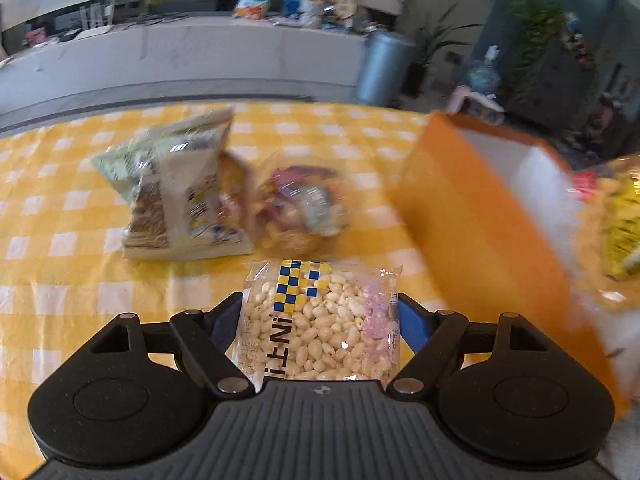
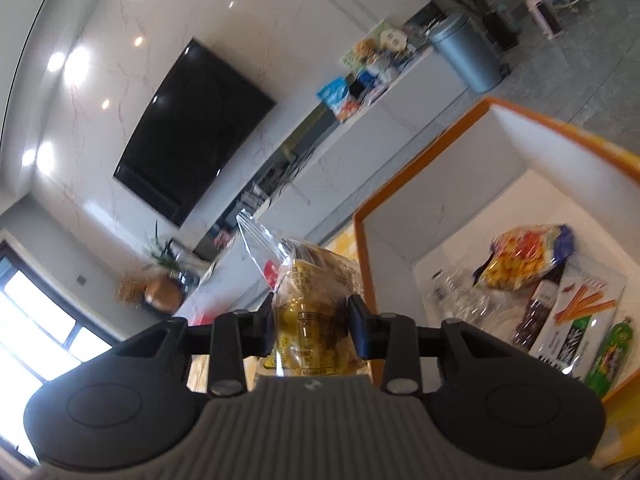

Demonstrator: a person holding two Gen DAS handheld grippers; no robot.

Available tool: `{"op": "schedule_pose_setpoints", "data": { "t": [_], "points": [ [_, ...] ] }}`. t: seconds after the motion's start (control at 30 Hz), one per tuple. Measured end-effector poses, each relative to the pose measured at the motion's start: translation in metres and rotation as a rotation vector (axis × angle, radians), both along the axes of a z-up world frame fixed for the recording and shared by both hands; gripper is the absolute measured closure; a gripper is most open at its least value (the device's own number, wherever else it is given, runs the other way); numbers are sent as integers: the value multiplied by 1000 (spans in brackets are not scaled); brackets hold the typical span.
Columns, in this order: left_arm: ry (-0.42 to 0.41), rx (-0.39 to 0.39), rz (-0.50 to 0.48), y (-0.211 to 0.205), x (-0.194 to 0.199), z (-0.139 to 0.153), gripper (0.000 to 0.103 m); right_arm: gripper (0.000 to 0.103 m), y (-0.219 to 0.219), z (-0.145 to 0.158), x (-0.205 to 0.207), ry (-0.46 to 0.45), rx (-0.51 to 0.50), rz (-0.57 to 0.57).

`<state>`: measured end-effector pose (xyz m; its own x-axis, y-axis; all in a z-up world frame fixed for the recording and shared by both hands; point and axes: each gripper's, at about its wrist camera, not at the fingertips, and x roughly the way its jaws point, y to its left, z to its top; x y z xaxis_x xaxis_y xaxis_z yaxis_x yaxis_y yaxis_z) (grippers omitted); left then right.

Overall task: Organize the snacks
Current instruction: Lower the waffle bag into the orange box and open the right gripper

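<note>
My left gripper [image 1: 322, 316] held the puffed-rice packet [image 1: 320, 320] between wide jaws, its long axis pointing away over the checked tablecloth [image 1: 60, 240]. My right gripper [image 2: 310, 320] clamped a yellow snack bag [image 2: 308, 304], upright, beside the orange box [image 2: 400, 208].

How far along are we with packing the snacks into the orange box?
Done: several packets lie inside the white-lined orange box. In hand: the left gripper holds a clear puffed-grain packet; the right gripper clamps a yellow-printed clear bag. Left: a pale green bag and a clear mixed-candy bag on the checked cloth.
</note>
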<state>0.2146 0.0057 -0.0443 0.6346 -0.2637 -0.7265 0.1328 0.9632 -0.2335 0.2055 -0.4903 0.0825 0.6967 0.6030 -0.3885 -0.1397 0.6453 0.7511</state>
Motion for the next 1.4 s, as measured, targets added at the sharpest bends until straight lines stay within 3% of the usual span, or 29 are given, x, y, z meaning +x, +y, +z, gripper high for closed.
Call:
{"op": "schedule_pose_setpoints", "data": {
  "t": [0.13, 0.27, 0.43, 0.63, 0.73, 0.8, 0.9, 1.03, 1.23, 1.4],
  "points": [
    [-110, -39, -57, -10, -16, 44, 12, 69, -23, 3, 2, -19, 21, -78],
    [-154, -69, -83, -27, -18, 69, 11, 69, -41, -12, 23, 37, 55, -128],
    [-164, -62, -105, -51, -20, 74, 11, 69, -49, -38, 68, 147, 131, -151],
    [-160, -9, -87, -62, -15, 64, 11, 68, -36, -54, 100, 201, 161, -92],
    [-158, 21, -63, -63, -17, 64, 11, 50, -30, -55, 116, 199, 146, -89],
    [-163, 52, -47, -66, -17, 64, 11, 13, -28, -50, 120, 206, 68, -119],
    [-169, 68, -45, -70, -22, 68, 11, 11, -31, -34, 106, 169, -53, -167],
    [-179, 44, -40, -77, -18, 69, 11, 11, -51, -9, 74, 58, -129, -258],
    [-157, -22, -76, -105, 3, 69, 11, 11, -93, -5, 37, 3, -39, -403],
    [-141, -43, -120, -138, 31, 63, 11, 11, -102, -2, 38, -19, -32, -421]
  ]
}}
